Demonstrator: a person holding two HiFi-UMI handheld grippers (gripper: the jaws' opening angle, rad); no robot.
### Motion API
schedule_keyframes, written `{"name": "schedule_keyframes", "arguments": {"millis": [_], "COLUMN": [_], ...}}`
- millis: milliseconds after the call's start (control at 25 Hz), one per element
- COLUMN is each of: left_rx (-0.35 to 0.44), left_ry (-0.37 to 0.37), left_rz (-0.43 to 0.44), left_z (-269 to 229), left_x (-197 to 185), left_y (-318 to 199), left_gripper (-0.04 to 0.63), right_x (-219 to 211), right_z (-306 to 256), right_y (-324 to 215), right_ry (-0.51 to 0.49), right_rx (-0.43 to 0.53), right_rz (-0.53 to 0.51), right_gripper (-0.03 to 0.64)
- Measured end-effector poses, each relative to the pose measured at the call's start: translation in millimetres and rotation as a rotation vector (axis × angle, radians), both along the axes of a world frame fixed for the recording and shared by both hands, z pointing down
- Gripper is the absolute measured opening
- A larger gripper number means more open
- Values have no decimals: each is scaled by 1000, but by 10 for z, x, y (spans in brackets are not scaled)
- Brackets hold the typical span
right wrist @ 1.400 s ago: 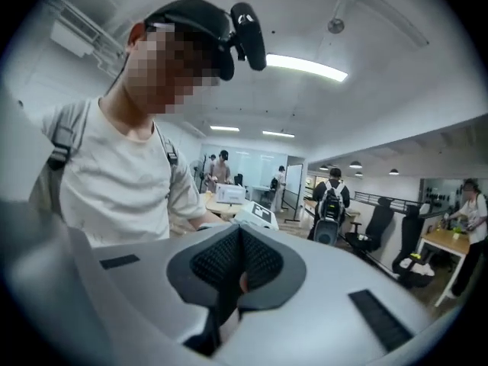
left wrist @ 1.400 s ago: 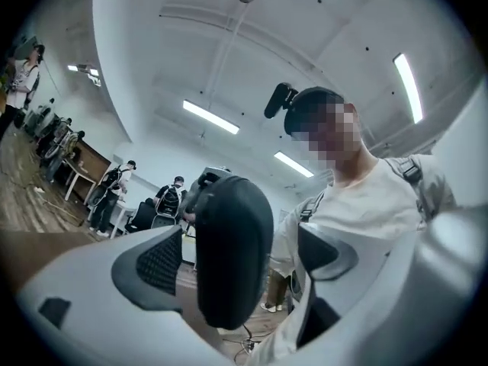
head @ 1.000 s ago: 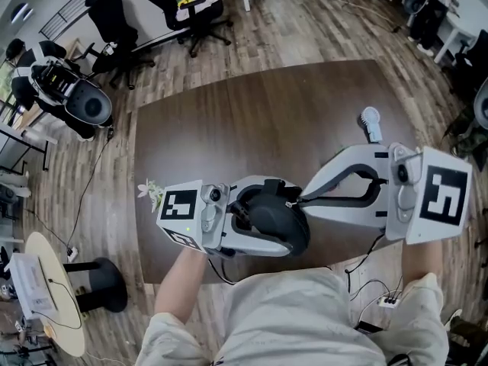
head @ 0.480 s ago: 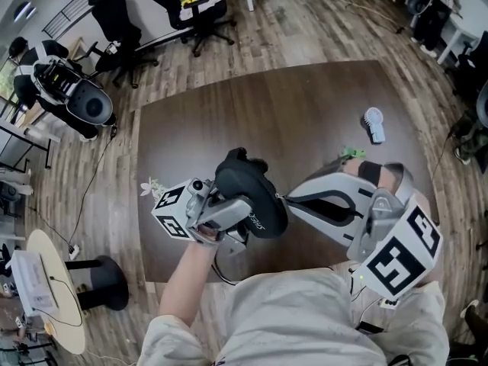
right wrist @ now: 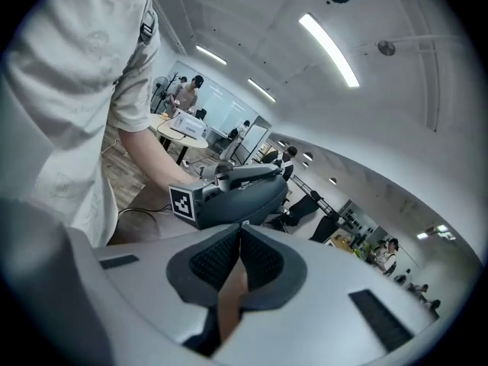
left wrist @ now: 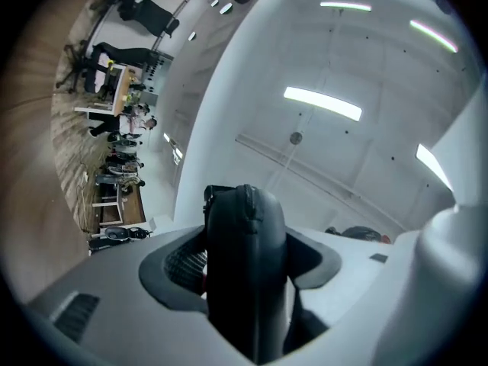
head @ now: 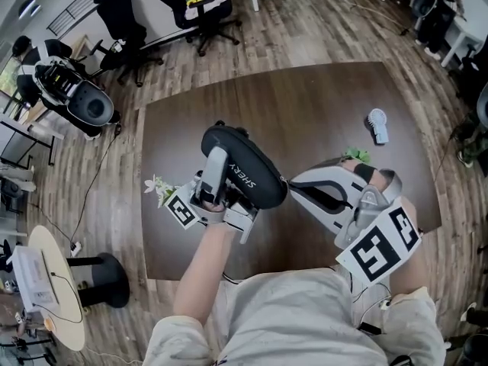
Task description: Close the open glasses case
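The black glasses case (head: 245, 168) is held up over the dark table (head: 305, 105), tilted on end, its two halves together with white lettering on the side. My left gripper (head: 219, 183) points upward and is shut on the case; in the left gripper view the case (left wrist: 248, 280) fills the gap between the pads, against the ceiling. My right gripper (head: 287, 183) is shut with nothing in it, its tips right beside the case's near right end. In the right gripper view the case (right wrist: 248, 197) lies just past the shut right gripper (right wrist: 240, 235).
A small white hand fan (head: 375, 124) and a green thing (head: 355, 155) lie on the table's right side. A white flower sprig (head: 158, 187) sits at the left edge. Office chairs (head: 194, 10) stand on the wood floor beyond the table.
The left gripper has swung upward and away from me, tipping the case from lying low to standing on end. The right gripper has sunk and rolled, its marker cube now nearer my body.
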State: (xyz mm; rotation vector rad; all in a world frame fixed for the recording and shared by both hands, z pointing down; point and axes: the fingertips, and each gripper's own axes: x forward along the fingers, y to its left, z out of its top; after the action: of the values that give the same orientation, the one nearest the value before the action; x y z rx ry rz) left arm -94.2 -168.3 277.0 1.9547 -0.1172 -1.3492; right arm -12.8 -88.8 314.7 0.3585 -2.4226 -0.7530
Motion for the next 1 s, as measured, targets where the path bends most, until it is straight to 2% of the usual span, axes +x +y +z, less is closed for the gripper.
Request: {"name": "schedule_keyframes", "arguments": {"millis": [240, 560, 800, 1000], "left_rx": [-223, -420, -522, -560], "left_ry": [165, 310, 337, 325], "left_rz": [-70, -161, -235, -269], "left_z": [400, 770, 906, 966], "left_x": [-129, -301, -370, -358], "left_y": [-279, -414, -469, -457], "left_gripper": [287, 286, 285, 285], "right_x": [20, 11, -50, -115], "right_z": [149, 309, 416, 534], "right_y": [-191, -141, -119, -49], "right_ry": [-37, -49, -71, -86], "right_rx": [-30, -107, -156, -215], "right_rz": [88, 95, 91, 70], "right_gripper": [6, 5, 5, 5]}}
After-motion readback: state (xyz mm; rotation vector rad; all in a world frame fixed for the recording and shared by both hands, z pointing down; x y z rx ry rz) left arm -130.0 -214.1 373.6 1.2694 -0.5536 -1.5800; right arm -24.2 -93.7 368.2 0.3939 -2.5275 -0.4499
